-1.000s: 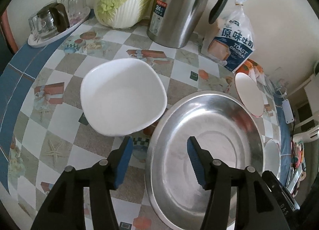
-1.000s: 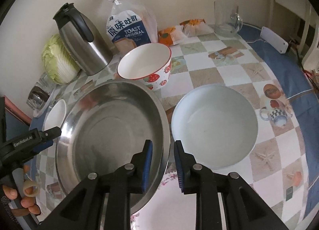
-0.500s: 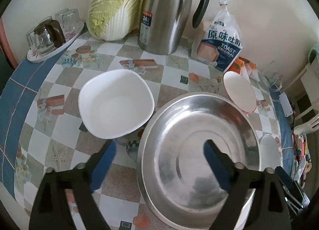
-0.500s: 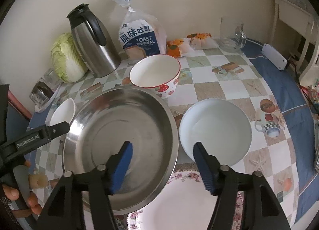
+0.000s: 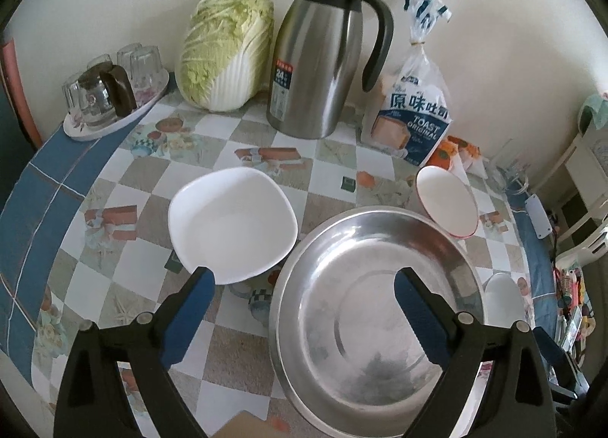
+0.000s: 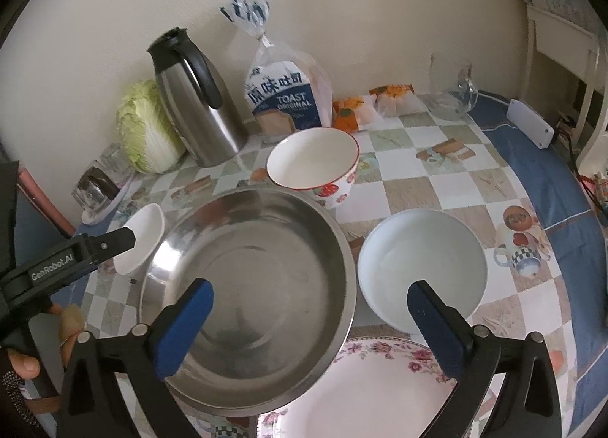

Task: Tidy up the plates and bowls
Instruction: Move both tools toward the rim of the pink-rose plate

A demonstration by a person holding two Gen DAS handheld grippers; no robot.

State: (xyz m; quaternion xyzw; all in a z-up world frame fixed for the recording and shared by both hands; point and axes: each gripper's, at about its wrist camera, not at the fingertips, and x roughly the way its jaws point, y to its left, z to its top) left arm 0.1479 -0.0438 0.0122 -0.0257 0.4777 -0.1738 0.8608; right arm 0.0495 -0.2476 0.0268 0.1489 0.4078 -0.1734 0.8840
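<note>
A large steel basin (image 5: 376, 305) (image 6: 250, 293) sits mid-table, its near edge resting on a floral plate (image 6: 376, 388). A white squarish bowl (image 5: 231, 225) (image 6: 141, 244) lies to its left. A strawberry-print bowl (image 6: 313, 168) (image 5: 446, 202) stands behind it. A round white bowl (image 6: 421, 267) is at its right. My left gripper (image 5: 300, 286) is open and empty, raised over the basin's left rim. My right gripper (image 6: 309, 305) is open and empty, raised over the basin's right rim.
Against the wall stand a steel thermos jug (image 5: 323, 57), a napa cabbage (image 5: 228, 50), a toast bag (image 5: 414, 111) and wrapped snacks (image 6: 353, 111). A tray of glasses (image 5: 110, 96) is far left, a glass mug (image 6: 452, 92) far right. A white power strip (image 6: 530, 122) lies at the table's right edge.
Both grippers opened wide and pulled back and up from the basin's rims. The right one was nearly shut around the rim one second ago. The basin stays put.
</note>
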